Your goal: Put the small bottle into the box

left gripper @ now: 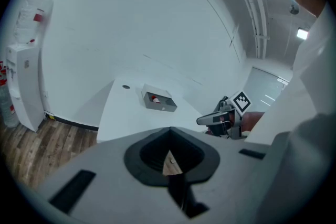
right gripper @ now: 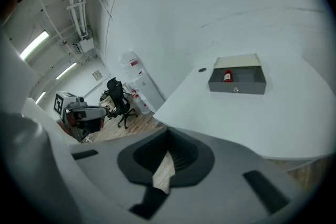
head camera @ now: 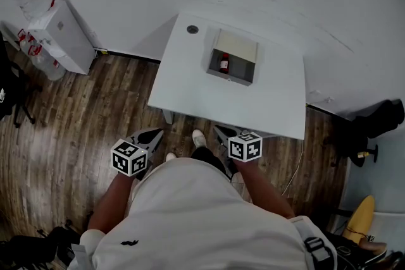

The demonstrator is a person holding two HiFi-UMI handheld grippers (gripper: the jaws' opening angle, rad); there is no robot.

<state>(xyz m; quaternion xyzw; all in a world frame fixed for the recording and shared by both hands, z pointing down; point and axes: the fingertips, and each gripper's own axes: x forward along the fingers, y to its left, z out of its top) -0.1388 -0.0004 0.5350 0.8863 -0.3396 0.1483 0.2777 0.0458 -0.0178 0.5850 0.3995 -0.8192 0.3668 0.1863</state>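
A small red bottle [head camera: 224,63] lies inside the grey open box [head camera: 231,77] on the white table [head camera: 190,88]. Both grippers hang close to the person's body, off the table's near edge and well short of the box. My left gripper [head camera: 149,136] is shut and holds nothing. My right gripper [head camera: 221,135] is also shut and empty. In the left gripper view the box [left gripper: 164,107] and bottle [left gripper: 155,98] sit far ahead, with the right gripper [left gripper: 210,120] at the right. The right gripper view shows the box [right gripper: 237,86] with the bottle [right gripper: 228,76] in its left part.
A small dark round spot [head camera: 192,29] marks the table's far left corner. A white cabinet [head camera: 63,38] with water jugs stands against the wall at left. A black office chair [head camera: 376,123] is at right. Wooden floor surrounds the table.
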